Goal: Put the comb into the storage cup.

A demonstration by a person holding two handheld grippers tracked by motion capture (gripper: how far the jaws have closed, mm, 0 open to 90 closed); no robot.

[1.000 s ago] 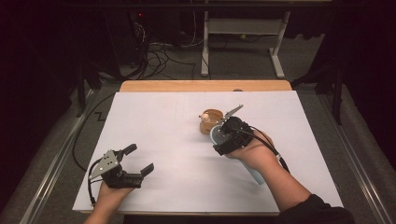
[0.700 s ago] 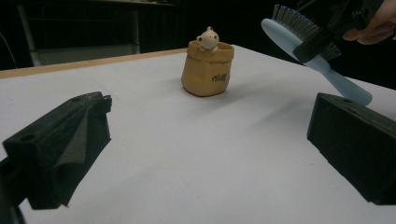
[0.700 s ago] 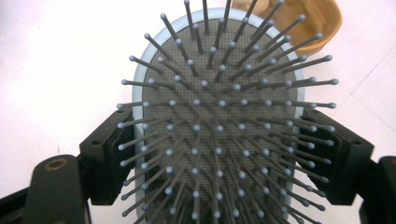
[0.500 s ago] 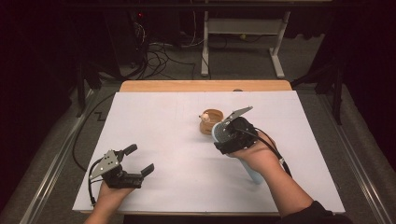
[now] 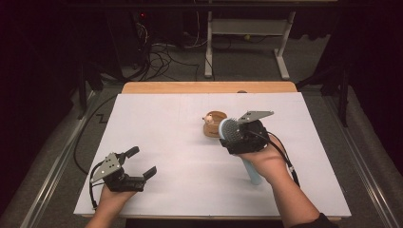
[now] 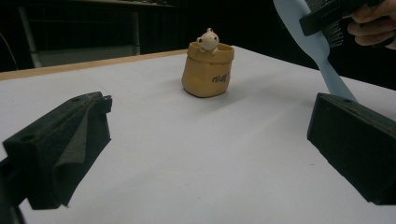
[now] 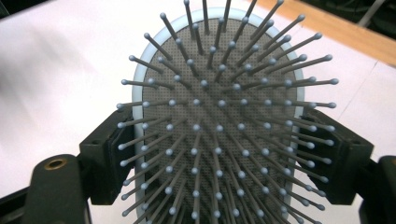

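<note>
A light blue hairbrush (image 5: 252,172) with grey bristles (image 7: 219,116) is lifted off the white table, handle pointing toward the person. My right gripper (image 5: 237,135) is shut on its oval head, one jaw on each side of the rim (image 7: 140,98). Just beyond the brush stands a small tan sack-shaped pot (image 5: 215,125) with a pale figurine peeking out of it (image 6: 208,38). My left gripper (image 5: 142,161) rests low at the front left, open, with nothing between its jaws. In the left gripper view the pot (image 6: 208,72) stands ahead and the brush handle (image 6: 323,56) slants down at the upper right.
A white sheet (image 5: 180,190) covers the table, with a strip of bare wood (image 5: 209,87) along the far edge. Beyond it, cables (image 5: 161,52) and a white desk frame (image 5: 247,28) stand on the dark floor. Open white surface lies between the two grippers.
The right gripper with the brush has shifted slightly to the right and turned a little. The left gripper has stayed put.
</note>
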